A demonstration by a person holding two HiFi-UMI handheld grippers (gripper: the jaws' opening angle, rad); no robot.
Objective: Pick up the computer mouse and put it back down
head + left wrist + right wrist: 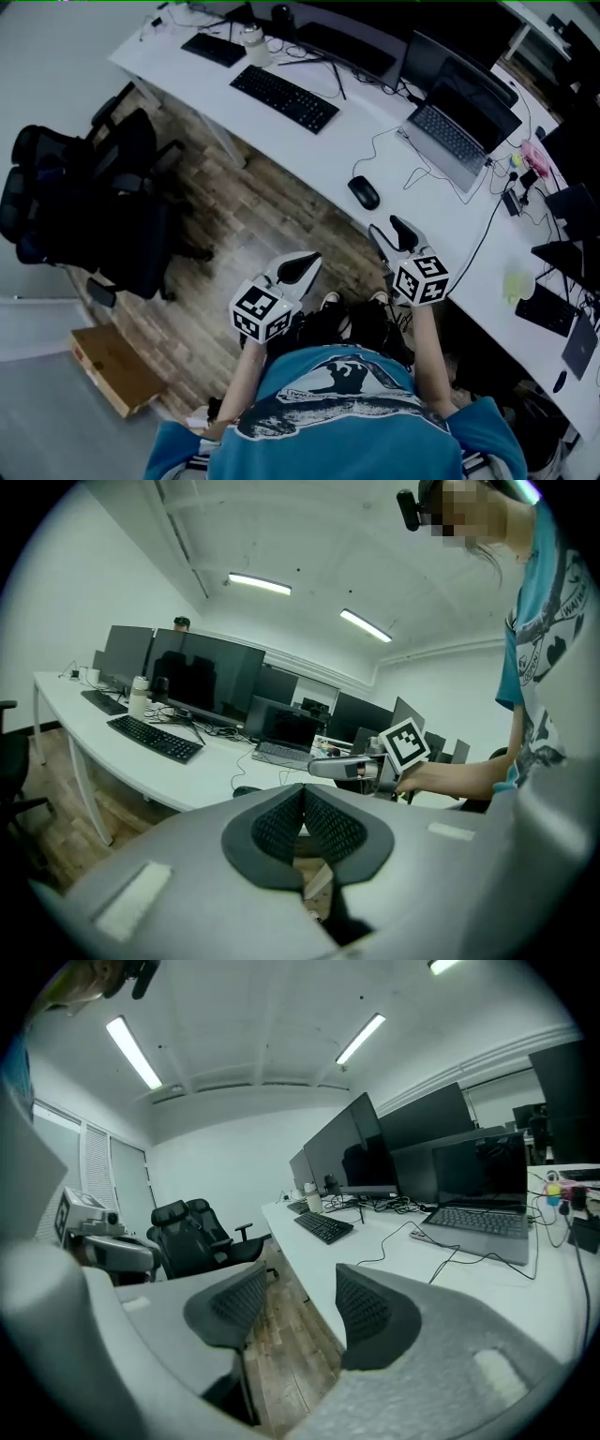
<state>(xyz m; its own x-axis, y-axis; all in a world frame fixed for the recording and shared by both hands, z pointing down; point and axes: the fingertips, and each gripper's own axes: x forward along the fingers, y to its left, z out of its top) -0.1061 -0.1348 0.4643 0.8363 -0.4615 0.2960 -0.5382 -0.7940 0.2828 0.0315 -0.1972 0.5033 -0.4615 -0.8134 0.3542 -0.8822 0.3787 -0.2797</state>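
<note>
Mouse point(364, 192) near desk point(319, 161) edge, ahead of right gripper point(387, 232); jaws apart, empty. Left gripper point(302, 266) over floor point(253, 206), jaws closed.

The person holds both grippers out in front of the chest, with the left forearm point(246, 375) and the right forearm point(429, 345) bare and roughly parallel. The left gripper point(302, 794) has its jaws pressed together, the dark ribbed pads meeting at their tips with nothing between them. The right gripper point(302, 1302) reaches a little further forward in the head view. Its jaws stand parted with a clear gap, and nothing is held between them. Both grippers point slightly downward.
</note>
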